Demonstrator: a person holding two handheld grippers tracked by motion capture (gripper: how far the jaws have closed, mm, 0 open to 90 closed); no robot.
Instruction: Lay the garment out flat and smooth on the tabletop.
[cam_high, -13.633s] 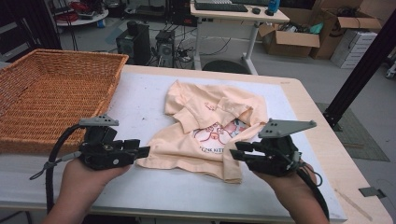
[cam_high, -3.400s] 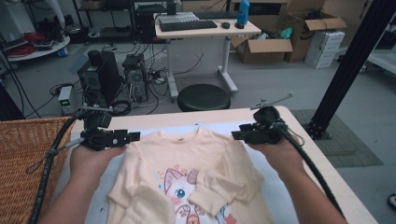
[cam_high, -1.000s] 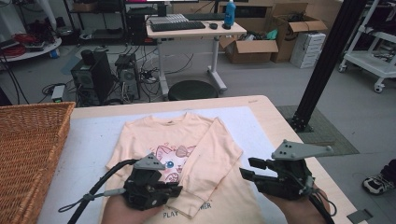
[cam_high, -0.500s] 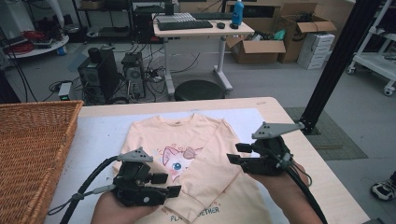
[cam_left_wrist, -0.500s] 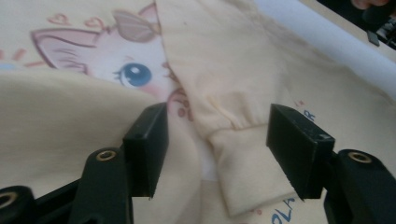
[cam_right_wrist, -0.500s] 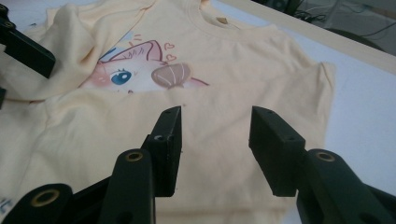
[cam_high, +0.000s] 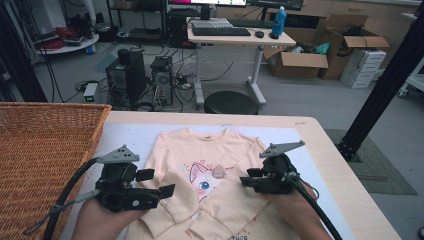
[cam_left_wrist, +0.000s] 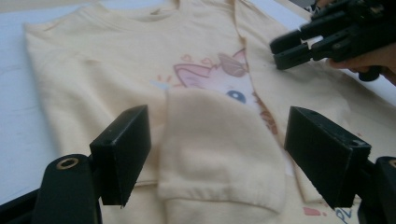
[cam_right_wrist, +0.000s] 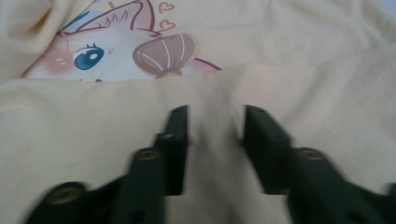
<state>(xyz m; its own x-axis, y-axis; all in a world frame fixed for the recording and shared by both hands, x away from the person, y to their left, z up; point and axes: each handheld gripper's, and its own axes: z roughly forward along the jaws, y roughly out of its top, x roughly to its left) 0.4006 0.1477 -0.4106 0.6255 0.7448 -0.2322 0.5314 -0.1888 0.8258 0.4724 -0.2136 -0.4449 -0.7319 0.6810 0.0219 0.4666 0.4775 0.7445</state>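
Observation:
A pale peach sweatshirt (cam_high: 210, 150) with a cat print lies flat on the white mat, neck away from me. My left gripper (cam_high: 157, 182) hovers at its left side with jaws that have just been opening. They stand wide apart, and the folded-in sleeve (cam_left_wrist: 219, 186) lies free beyond them in the left gripper view (cam_left_wrist: 219, 135). My right gripper (cam_high: 246, 178) is low over the shirt's right side. Its jaws have just been closing to a narrow gap (cam_right_wrist: 215, 126), with a strip of the peach cloth (cam_right_wrist: 280, 46) lying between them; I see no clear pinch.
A large wicker basket (cam_high: 45, 145) stands on the table at the left, close to my left hand. The white mat (cam_high: 125, 135) covers most of the wooden tabletop, whose right edge (cam_high: 340, 170) runs close to my right hand. A stool and desk stand beyond.
The left jaws went from shut to wide open, letting the sleeve go, and that hand drew back to the left. The right gripper moved left onto the shirt and its jaws narrowed.

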